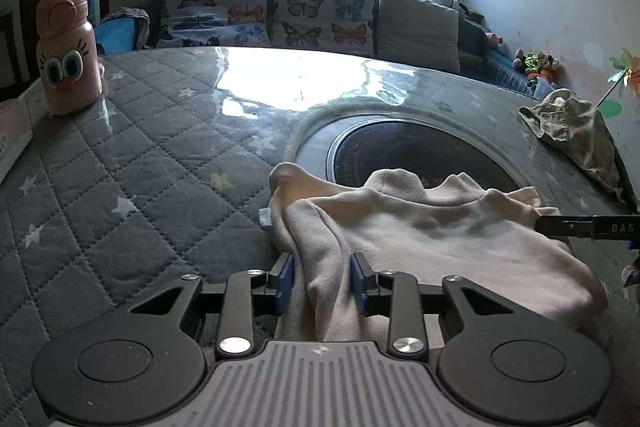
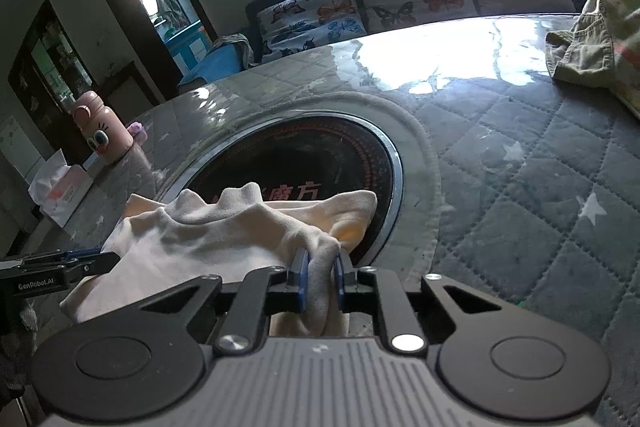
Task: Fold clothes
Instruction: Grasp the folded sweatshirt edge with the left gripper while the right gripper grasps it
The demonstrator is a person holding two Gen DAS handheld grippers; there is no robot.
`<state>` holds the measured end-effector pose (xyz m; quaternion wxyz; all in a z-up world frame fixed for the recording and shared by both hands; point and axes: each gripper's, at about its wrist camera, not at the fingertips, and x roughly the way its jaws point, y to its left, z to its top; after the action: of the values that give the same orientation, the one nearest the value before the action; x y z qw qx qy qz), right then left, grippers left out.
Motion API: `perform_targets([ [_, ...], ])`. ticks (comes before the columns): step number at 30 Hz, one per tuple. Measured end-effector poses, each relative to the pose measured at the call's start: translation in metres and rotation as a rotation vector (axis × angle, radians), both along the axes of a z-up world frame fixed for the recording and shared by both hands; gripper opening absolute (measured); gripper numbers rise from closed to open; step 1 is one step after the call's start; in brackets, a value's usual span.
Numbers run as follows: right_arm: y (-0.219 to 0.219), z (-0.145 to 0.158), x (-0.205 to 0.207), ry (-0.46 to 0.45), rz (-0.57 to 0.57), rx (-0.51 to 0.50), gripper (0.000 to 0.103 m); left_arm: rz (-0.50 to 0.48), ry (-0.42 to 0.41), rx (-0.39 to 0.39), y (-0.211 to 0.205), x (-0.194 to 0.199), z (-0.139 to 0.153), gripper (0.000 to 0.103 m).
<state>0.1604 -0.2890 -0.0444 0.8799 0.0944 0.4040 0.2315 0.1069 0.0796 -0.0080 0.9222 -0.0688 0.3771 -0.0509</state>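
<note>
Left wrist view: the left claw (image 1: 322, 277) is pinching a fold of the cream garment (image 1: 432, 227) lying on the quilted table (image 1: 120, 187). Right wrist view: the right claw (image 2: 320, 277) is gripping its other bunched edge, nearly closed

Your cream garment (image 1: 420, 227) looks like soft, matt fleece. Under it, the quilted grey cloth on the counter (image 1: 120, 187) lies beneath a glossy clear film, ringing a shiny metal-rimmed black glass disc (image 2: 320, 155). Your tongs (image 1: 322, 283) are matt black plastic with blue pads.
</note>
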Motion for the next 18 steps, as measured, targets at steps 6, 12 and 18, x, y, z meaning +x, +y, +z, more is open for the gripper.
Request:
perform_targets([
  [6, -0.0017, -0.0015, 0.0012, -0.001, -0.016, -0.008, 0.021, 0.013, -0.005, 0.017, 0.0012, -0.0015, 0.0018, 0.044],
  [12, -0.0024, -0.0037, 0.0018, 0.000, -0.029, 0.003, 0.023, 0.019, 0.006, 0.011, 0.0030, -0.0009, 0.0000, 0.049],
  [18, 0.0006, -0.0052, 0.0006, 0.008, -0.012, 0.016, 0.012, 0.021, 0.009, -0.022, 0.0054, 0.0017, -0.0018, 0.041],
])
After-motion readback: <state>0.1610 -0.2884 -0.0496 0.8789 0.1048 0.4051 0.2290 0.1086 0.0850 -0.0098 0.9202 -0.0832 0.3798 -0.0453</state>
